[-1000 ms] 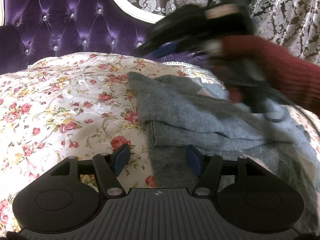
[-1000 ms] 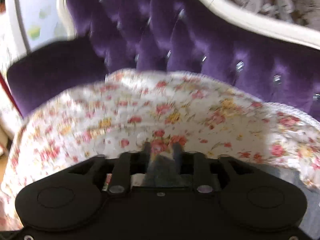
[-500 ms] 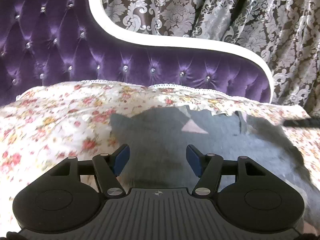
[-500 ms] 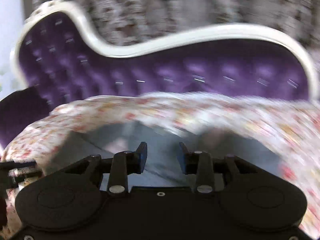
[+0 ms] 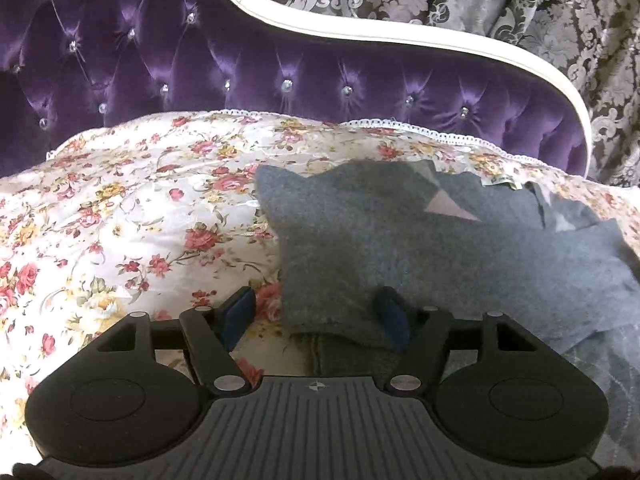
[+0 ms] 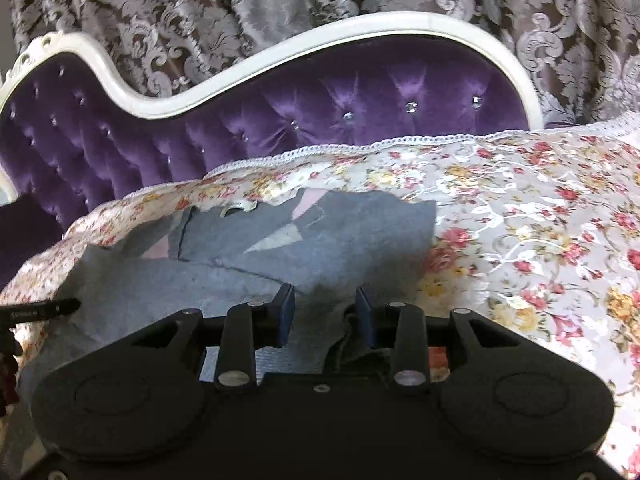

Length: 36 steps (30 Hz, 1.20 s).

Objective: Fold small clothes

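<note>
We hold both claws, left claw (image 5: 316,314) and right claw (image 6: 324,314), released over a grey sweater (image 5: 420,248); pinching only its top layer could undo the fold.

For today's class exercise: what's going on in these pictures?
A person with a gripper in each hand is folding a grey sweater laid on a floral cover over a purple sofa. Both the left gripper and the right gripper are open, poised at the sweater's near edge, gripping nothing. The sweater lies partly folded and rumpled.
</note>
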Each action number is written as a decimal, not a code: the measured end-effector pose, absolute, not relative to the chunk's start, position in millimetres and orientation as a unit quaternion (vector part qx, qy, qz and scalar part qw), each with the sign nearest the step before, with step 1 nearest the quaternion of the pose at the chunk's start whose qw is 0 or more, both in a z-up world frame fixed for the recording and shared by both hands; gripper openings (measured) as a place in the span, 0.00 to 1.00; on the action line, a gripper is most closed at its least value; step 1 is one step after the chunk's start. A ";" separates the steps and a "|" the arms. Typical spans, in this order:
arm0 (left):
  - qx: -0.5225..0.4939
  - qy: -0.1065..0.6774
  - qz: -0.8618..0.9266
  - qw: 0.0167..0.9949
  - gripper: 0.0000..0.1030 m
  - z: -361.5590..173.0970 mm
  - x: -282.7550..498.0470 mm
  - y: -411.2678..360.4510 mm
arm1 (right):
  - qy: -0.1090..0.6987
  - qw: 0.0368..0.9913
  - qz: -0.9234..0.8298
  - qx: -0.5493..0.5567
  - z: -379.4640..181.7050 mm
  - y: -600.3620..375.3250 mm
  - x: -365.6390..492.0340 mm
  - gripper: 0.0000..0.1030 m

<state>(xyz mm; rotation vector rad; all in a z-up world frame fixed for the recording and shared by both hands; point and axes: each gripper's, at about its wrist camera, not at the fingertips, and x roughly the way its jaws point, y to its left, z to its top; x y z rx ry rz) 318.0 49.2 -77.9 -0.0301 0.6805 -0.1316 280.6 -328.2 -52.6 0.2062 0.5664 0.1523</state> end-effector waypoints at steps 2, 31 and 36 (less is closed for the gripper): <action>-0.018 0.330 -0.062 0.942 0.66 -78.8 316.9 49.3 | 0.284 0.951 0.068 0.099 -57.3 -330.5 279.3 0.45; -0.120 0.350 -0.012 0.929 0.80 -67.3 304.6 97.8 | 0.274 0.955 -0.028 0.114 -34.9 -344.4 237.2 0.47; -0.115 0.350 0.027 0.929 0.80 -56.2 288.2 113.3 | 0.253 0.958 -0.002 0.138 -18.3 -336.7 194.0 0.54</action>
